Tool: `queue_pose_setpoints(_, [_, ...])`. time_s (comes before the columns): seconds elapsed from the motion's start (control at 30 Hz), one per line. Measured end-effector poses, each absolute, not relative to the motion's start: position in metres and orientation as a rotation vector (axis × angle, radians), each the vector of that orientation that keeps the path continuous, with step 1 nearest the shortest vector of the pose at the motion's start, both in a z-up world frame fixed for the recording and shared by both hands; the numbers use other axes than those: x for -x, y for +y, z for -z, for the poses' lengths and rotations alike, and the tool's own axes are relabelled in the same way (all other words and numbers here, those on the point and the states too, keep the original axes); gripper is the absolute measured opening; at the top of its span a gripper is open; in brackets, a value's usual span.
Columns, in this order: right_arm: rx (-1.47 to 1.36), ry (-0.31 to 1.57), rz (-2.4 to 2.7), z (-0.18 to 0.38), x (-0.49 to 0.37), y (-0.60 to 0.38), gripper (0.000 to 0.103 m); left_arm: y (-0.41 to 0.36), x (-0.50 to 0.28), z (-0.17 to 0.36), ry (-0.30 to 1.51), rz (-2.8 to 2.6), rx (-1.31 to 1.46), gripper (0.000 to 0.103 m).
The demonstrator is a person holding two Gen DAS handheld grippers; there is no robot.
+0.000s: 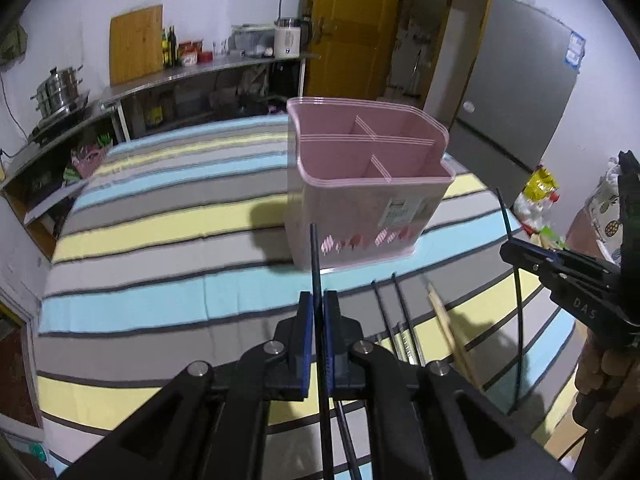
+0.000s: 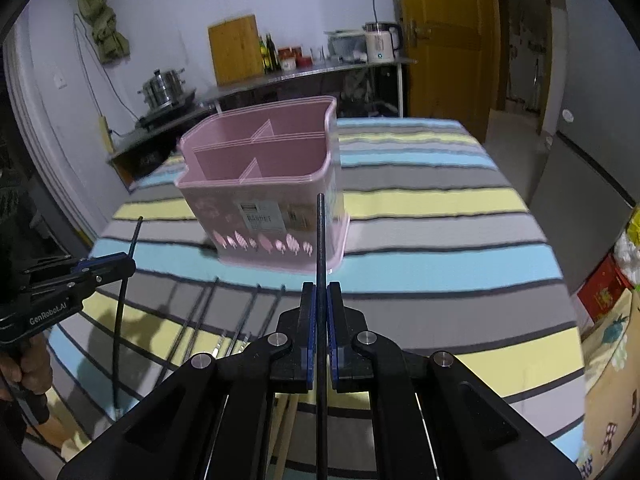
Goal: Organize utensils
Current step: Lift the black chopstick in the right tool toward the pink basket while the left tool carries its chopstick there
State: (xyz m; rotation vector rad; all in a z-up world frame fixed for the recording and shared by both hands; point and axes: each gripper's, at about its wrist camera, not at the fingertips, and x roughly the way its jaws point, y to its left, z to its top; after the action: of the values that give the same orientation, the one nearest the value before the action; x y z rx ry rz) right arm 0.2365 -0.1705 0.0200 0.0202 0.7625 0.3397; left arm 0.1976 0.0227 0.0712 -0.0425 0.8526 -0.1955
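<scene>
The left gripper (image 1: 319, 300) pinches one dark chopstick (image 1: 316, 256); the right gripper (image 2: 321, 292) pinches another chopstick (image 2: 320, 236). Both sticks hang above the striped tablecloth (image 2: 420, 232), near the pink divided holder (image 2: 260, 184); more chopsticks (image 2: 240, 320) lie below.

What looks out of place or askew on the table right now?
Nothing stands out. The pink caddy stands upright and empty on the striped cloth; the loose chopsticks lie in a rough row. Each tongs set holds one dark chopstick.
</scene>
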Motion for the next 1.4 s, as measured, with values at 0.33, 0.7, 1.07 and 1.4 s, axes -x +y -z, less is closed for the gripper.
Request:
queue_pose_setpoints(0.33, [-0.018, 0.675, -0.344, -0.061, -0.218, -0.175, 0.005, 0.028, -0.186, -0.117, 0.758, 0.223, 0.05, 0.005])
queue_pose_setpoints(0.7, [-0.003, 0.648, -0.341, -0.07, -0.204, -0.174, 0.005, 0.033, -0.192, -0.102, 0.81, 0.197, 0.067, 0.006])
queue_pose_setpoints(1.07, [0.003, 0.655, -0.354, -0.069, -0.214, -0.173, 0.005, 0.034, -0.243, -0.001, 1.03, 0.116, 0.111, 0.033])
queue_pose_setpoints(1.4, [0.005, 0.665, -0.357, -0.065, -0.221, -0.174, 0.005, 0.014, -0.265, 0.026, 1.058, 0.091, -0.001, 0.032])
